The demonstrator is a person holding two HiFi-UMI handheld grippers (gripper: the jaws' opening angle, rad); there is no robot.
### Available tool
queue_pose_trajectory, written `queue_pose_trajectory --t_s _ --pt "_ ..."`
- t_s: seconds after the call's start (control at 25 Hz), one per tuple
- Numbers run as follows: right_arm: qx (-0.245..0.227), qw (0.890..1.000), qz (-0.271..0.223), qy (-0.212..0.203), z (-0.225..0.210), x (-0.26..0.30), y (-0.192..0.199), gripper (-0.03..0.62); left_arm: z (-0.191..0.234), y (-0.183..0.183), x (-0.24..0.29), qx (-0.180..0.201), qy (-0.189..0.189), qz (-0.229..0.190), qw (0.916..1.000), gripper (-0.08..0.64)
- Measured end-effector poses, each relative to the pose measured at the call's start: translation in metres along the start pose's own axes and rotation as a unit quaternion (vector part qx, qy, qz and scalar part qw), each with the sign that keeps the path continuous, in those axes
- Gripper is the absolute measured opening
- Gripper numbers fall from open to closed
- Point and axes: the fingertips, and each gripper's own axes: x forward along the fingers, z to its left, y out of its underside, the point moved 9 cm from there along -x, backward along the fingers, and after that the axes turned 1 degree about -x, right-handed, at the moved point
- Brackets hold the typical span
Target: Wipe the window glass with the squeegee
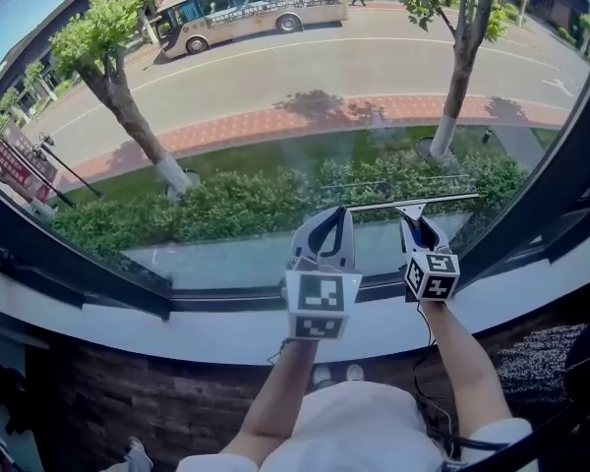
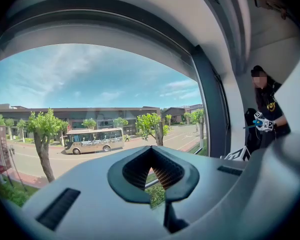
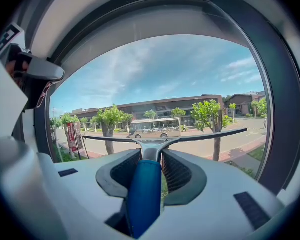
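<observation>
Right claw (image 1: 419,232) holds squeegee (image 1: 413,204) low before window glass (image 1: 275,116), near bottom frame (image 1: 226,299).

Both grippers are low down in front of the window glass (image 1: 275,146), just above the sill (image 1: 177,327), around its middle. The left hand-held gripper (image 1: 324,236) sits just left of the right hand-held gripper (image 1: 419,232), side by side, not touching. The squeegee (image 1: 413,203) has its handle between the right one's jaws, with its blade crosswise on top and the left end just beside the left gripper's tip. Behind the glass, the hedge (image 1: 226,209) is nearest, then a road (image 1: 324,67), with a bus (image 1: 251,3) on the far side. A person (image 2: 267,109) stands off to the right.
</observation>
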Motion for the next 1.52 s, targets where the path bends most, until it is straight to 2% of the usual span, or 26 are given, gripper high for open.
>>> queue_pose_trajectory --t_s 0.28,0.68,0.8,0.96,1.12,1.2,1.32,1.52 --pt "0.029 0.999 0.018 -0.001 -0.010 0.003 0.008 0.137 -0.003 -0.001 0.004 0.000 -0.006 -0.002 1.0000 0.002" --pt "0.022 0.999 0.026 -0.005 -0.018 0.012 -0.006 0.137 0.002 -0.016 0.006 -0.005 -0.028 -0.002 0.9996 0.002" --pt "0.021 0.999 0.034 0.000 -0.016 0.011 0.000 0.137 0.003 -0.012 -0.003 -0.008 -0.036 0.001 0.9993 0.002" --pt "0.053 0.998 0.042 0.003 -0.015 0.002 0.008 0.137 0.008 -0.012 -0.016 -0.017 -0.059 -0.009 0.9981 0.002" --pt "0.076 0.997 0.014 -0.012 -0.006 -0.028 0.002 0.137 0.015 -0.016 -0.038 -0.022 -0.096 -0.024 0.9948 0.002" --pt "0.060 0.998 -0.017 -0.018 0.005 -0.042 -0.016 0.137 0.024 -0.018 -0.051 -0.021 -0.119 -0.035 0.9921 0.002" --pt "0.032 0.996 -0.075 -0.021 0.023 -0.057 -0.066 0.137 0.042 -0.033 -0.068 -0.015 -0.147 -0.060 0.9872 0.002" --pt "0.027 0.983 -0.178 -0.032 0.054 -0.083 -0.166 0.137 0.072 -0.062 -0.090 -0.003 -0.161 -0.113 0.9805 0.002"
